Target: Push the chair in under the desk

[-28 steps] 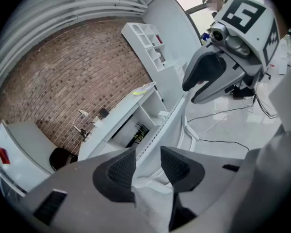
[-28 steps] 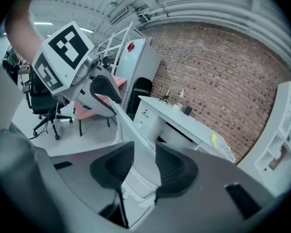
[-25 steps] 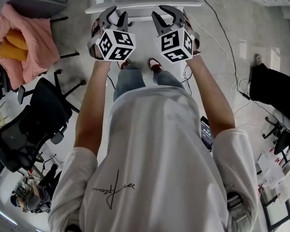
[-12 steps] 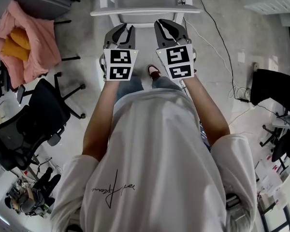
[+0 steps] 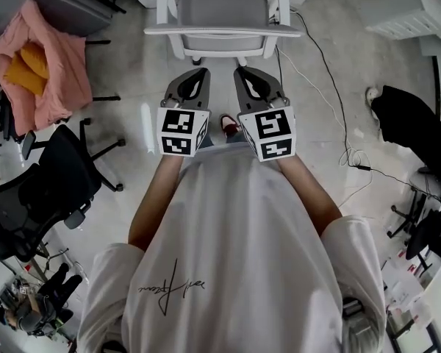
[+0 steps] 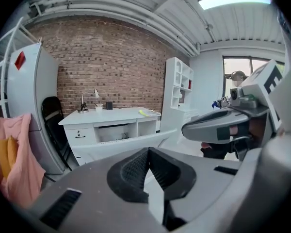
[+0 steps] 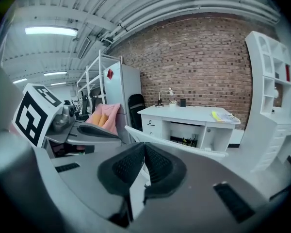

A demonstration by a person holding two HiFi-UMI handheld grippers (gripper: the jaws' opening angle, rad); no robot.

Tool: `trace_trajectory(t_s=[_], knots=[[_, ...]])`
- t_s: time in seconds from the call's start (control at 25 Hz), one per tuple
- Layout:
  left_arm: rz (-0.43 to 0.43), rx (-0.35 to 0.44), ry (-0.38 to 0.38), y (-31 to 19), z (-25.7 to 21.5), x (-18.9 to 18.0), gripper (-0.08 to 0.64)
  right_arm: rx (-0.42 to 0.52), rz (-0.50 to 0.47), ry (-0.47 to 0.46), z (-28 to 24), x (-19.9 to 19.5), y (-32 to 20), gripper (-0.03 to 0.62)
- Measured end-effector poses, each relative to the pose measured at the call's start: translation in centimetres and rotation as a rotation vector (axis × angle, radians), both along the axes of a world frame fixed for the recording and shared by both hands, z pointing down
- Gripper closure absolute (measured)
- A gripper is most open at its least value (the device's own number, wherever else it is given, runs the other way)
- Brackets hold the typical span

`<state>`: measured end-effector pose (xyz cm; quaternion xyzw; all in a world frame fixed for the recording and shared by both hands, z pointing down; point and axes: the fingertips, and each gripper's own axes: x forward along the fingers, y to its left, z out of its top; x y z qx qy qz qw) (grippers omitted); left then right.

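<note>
The chair [image 5: 220, 32] stands out on the floor with its back toward the person. It has a white frame and a grey seat, and the white table [image 6: 111, 118] it belongs under is beyond it, against the brick wall. It looks like a light, stiff chair that should slide or roll without much effort. I cannot make out its feet, so I cannot say which. The top rail of its back is the obvious place to push: hard, smooth and curved, so a push off to one side could slip or turn the chair.

Just short of that rail, the left gripper [image 5: 195, 77] and the right gripper [image 5: 248, 76] are held side by side. Both are clenched with nothing between their jaws, which suits a blunt push better than a grasp. Pressing one on each side of the rail's middle should keep the chair straight.

A cable [image 5: 331, 94] trails over the floor to the right of the chair and might catch a leg. Off to the chair's left, well clear, is a pink cloth [image 5: 40, 61].
</note>
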<state>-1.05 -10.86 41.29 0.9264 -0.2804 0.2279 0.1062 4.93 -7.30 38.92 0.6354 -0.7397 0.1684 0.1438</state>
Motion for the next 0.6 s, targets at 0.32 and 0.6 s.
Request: trace_trajectory(t_s=[0.32,0.6], knots=[[-0.105,0.026,0.068,1.5,-3.6,-0.9,0.555,0.032,0.031,-0.097,-2.6,1.9,2.8,0.566],[-0.137,0.05,0.1,2.0,-5.3,-0.5,0.555,0.009,0.004,-0.078,-3.0,1.8,4.6,0.566]])
